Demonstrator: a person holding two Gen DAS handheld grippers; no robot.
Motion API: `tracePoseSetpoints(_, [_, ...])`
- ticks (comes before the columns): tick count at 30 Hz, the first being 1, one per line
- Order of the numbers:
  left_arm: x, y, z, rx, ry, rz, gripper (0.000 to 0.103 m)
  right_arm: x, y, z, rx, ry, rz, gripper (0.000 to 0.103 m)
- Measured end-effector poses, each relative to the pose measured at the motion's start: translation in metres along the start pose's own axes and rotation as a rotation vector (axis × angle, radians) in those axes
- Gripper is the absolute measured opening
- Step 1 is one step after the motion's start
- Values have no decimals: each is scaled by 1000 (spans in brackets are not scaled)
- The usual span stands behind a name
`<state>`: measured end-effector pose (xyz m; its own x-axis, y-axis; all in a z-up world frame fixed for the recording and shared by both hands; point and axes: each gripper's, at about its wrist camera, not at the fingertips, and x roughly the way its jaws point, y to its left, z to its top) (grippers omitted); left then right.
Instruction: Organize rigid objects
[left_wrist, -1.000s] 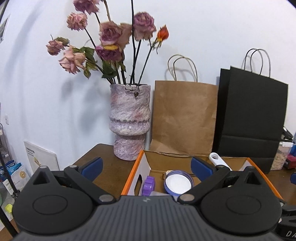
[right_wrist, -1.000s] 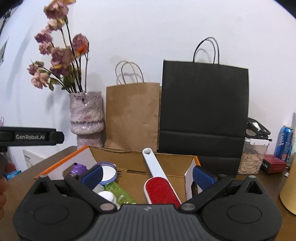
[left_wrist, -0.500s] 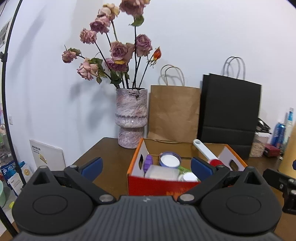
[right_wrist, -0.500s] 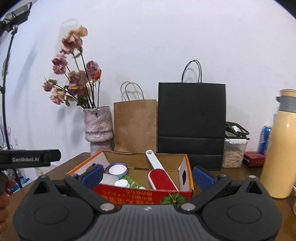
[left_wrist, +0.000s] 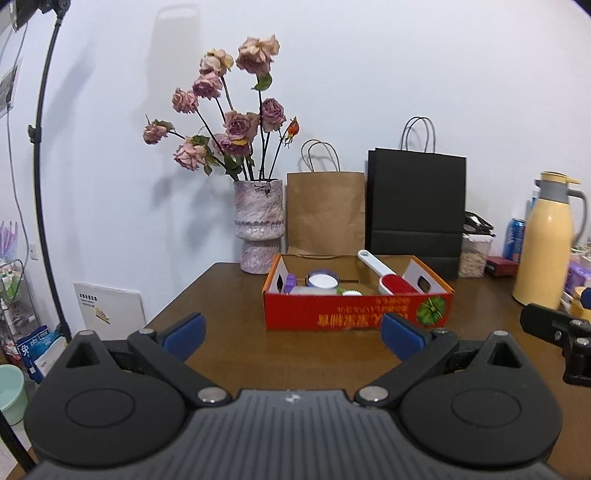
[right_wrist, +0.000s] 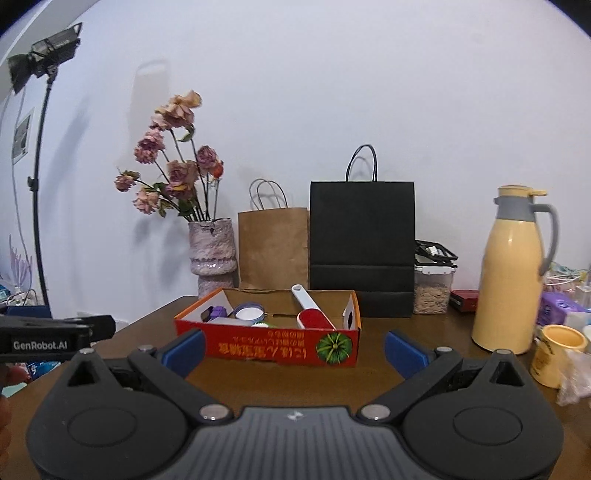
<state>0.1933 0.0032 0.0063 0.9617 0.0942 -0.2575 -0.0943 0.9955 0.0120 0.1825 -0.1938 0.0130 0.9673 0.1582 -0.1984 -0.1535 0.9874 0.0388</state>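
A red and orange cardboard box (left_wrist: 354, 312) (right_wrist: 273, 341) sits on the brown table (left_wrist: 229, 354) (right_wrist: 373, 369). Inside it lie a red lint brush with a white handle (left_wrist: 384, 273) (right_wrist: 310, 310), a round white-lidded jar (left_wrist: 322, 280) (right_wrist: 248, 313), a purple item (left_wrist: 291, 283) (right_wrist: 218, 313) and a white cap (left_wrist: 351, 292). My left gripper (left_wrist: 293, 334) is open and empty, well short of the box. Just in front of the box, my right gripper (right_wrist: 293, 349) is open and empty too.
Behind the box stand a vase of dried roses (left_wrist: 258, 225) (right_wrist: 212, 247), a brown paper bag (left_wrist: 325, 214) (right_wrist: 273, 247) and a black paper bag (left_wrist: 415, 206) (right_wrist: 362, 251). To the right are a yellow thermos (left_wrist: 543, 251) (right_wrist: 513, 277), a yellow mug (right_wrist: 557, 354) and a grain container (right_wrist: 432, 291).
Both grippers have pulled back from over the box toward the table's near side; the box now looks smaller and farther. Both stayed open and empty.
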Motion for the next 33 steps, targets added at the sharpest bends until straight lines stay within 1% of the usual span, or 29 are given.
tracePoseSetpoints(8, [-77, 13, -27, 18, -11, 6, 103, -84, 19, -18, -19, -12, 0, 103])
tracePoseSetpoints(13, [-109, 22, -38, 13, -17, 5, 103, -126, 30, -25, -30, -31, -10, 103])
tracePoseSetpoints(17, [-130, 25, -43, 11, -24, 4, 103, -150, 36, -29, -25, -42, -19, 103])
tracePoseSetpoints(23, [-148, 28, -52, 6, -29, -16, 103, -168, 40, -35, -23, -43, -23, 103])
tracePoseSetpoints(33, [-153, 30, -61, 7, -20, -18, 103, -167, 44, -40, -38, -22, -13, 103])
